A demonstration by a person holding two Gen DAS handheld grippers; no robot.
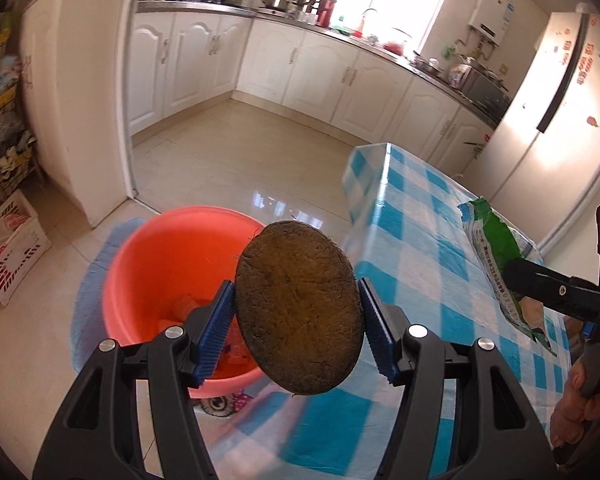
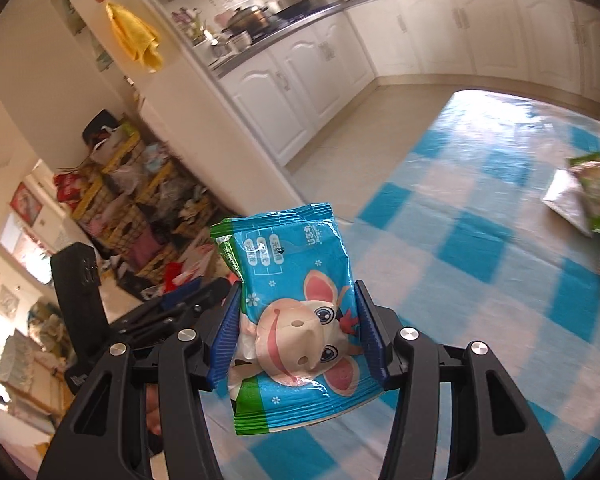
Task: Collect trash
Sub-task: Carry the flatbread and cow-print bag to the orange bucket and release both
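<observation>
My left gripper [image 1: 298,322] is shut on a brown coconut shell [image 1: 298,306] and holds it in the air, above the table's near corner and beside the red plastic basin [image 1: 148,264] on the floor. The basin holds some red scraps. My right gripper [image 2: 298,334] is shut on a blue snack wrapper with a cartoon cow [image 2: 292,316], held above the blue-checked tablecloth [image 2: 480,264]. In the left wrist view the right gripper's arm [image 1: 556,292] shows at the right, over a green and white wrapper [image 1: 500,256] on the table.
A green wrapper and a silver packet [image 2: 580,196] lie on the far right of the table. White kitchen cabinets [image 1: 260,60] line the back wall. A fridge [image 1: 548,112] stands behind the table. Cluttered shelves [image 2: 140,208] and a white crate [image 1: 8,260] stand at the left.
</observation>
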